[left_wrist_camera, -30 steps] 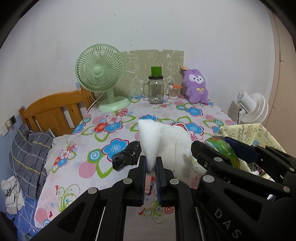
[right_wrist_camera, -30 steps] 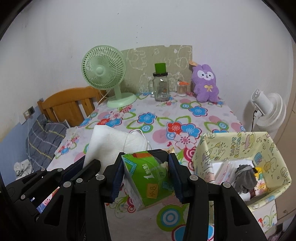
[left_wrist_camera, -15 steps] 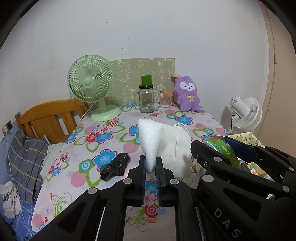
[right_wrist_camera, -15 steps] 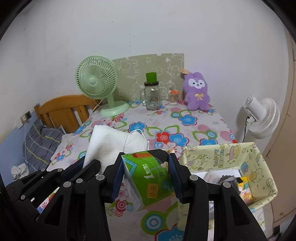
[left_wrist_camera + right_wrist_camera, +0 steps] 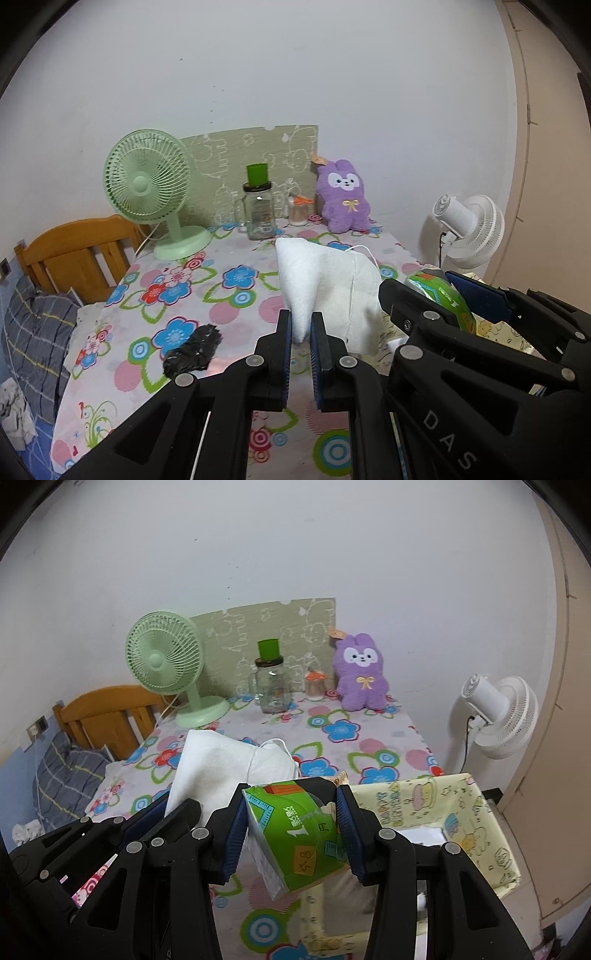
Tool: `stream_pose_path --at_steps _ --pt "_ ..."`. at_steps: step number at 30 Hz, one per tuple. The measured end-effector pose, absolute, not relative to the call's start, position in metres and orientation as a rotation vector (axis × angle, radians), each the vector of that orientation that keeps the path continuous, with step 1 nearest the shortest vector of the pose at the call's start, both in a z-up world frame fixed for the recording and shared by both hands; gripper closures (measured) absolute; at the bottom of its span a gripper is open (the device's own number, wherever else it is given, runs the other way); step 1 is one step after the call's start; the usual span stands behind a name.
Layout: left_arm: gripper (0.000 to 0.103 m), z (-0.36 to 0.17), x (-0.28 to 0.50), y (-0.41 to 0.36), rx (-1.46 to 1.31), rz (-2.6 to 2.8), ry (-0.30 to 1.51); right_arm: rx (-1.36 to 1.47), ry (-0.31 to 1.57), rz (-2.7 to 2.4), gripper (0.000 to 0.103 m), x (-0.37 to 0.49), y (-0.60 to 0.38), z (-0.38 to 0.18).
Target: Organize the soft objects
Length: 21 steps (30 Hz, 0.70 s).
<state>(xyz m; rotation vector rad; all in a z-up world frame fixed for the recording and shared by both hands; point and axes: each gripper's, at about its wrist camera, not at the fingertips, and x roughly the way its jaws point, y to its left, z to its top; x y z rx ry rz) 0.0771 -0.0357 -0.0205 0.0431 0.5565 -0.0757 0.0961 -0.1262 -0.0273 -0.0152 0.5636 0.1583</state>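
Observation:
My left gripper is shut on a white face mask, held up above the flowered table; the mask also shows in the right wrist view. My right gripper is shut on a green tissue pack, held in the air at the left edge of the yellow patterned box. The pack's end shows in the left wrist view. A crumpled black soft item lies on the table left of my left gripper. A purple plush rabbit sits at the table's back.
A green desk fan, a glass jar with a green lid and a small toothpick jar stand along the back. A white fan stands right of the table. A wooden bed headboard and grey bedding lie left.
Both grippers have pulled back and risen with their loads; the table and back wall look farther away. The box has slid down under my right gripper. Both grips are unchanged.

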Motion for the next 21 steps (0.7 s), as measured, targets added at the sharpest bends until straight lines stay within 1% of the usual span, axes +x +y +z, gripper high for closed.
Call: stream_pose_path --at_steps 21 --pt "0.096 -0.026 0.093 -0.1 0.062 -0.207 0.565 0.018 0.559 0.031 0.054 0.102 -0.19 -0.03"
